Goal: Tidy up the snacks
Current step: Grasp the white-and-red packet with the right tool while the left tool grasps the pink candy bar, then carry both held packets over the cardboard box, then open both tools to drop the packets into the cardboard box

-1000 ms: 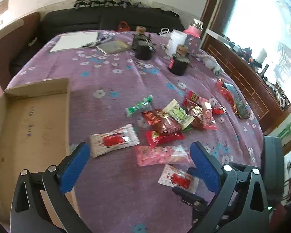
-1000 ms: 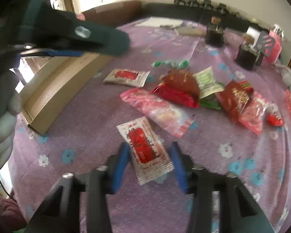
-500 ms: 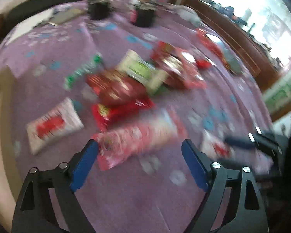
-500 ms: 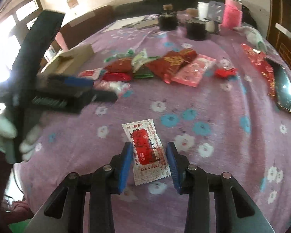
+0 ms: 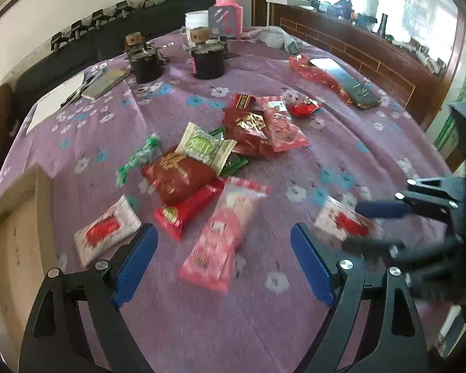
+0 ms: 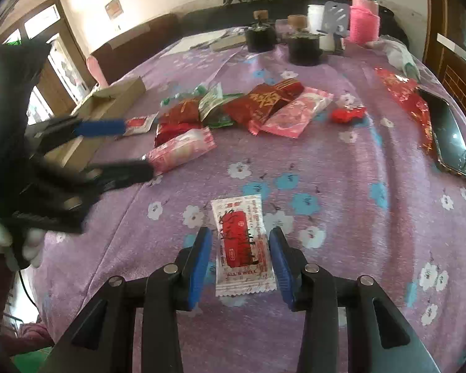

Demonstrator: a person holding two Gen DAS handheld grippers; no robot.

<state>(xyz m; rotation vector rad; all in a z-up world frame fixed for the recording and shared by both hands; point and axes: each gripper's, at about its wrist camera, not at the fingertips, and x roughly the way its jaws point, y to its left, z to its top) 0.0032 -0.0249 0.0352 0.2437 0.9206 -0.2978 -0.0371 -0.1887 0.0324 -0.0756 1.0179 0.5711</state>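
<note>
A: Where does the right gripper (image 6: 239, 248) stand?

B: Low over the purple flowered tablecloth (image 6: 341, 161), astride a white sachet with a red label (image 6: 242, 245) that lies flat on the cloth. Its jaws have just been opening a little; the blue pads (image 6: 202, 258) sit just beside the sachet's edges with a sliver of gap, so nothing is gripped

A: And the left gripper (image 5: 220, 261)?

B: Spread wide and empty, with the near end of a long pink wrapped snack (image 5: 220, 233) lying between its pads, untouched. Beyond are a dark red packet (image 5: 177, 174), a cream and green packet (image 5: 202, 146) on top of it, and a second white sachet (image 5: 107, 228) near the open brown cardboard box (image 5: 15, 233) at the left edge
</note>
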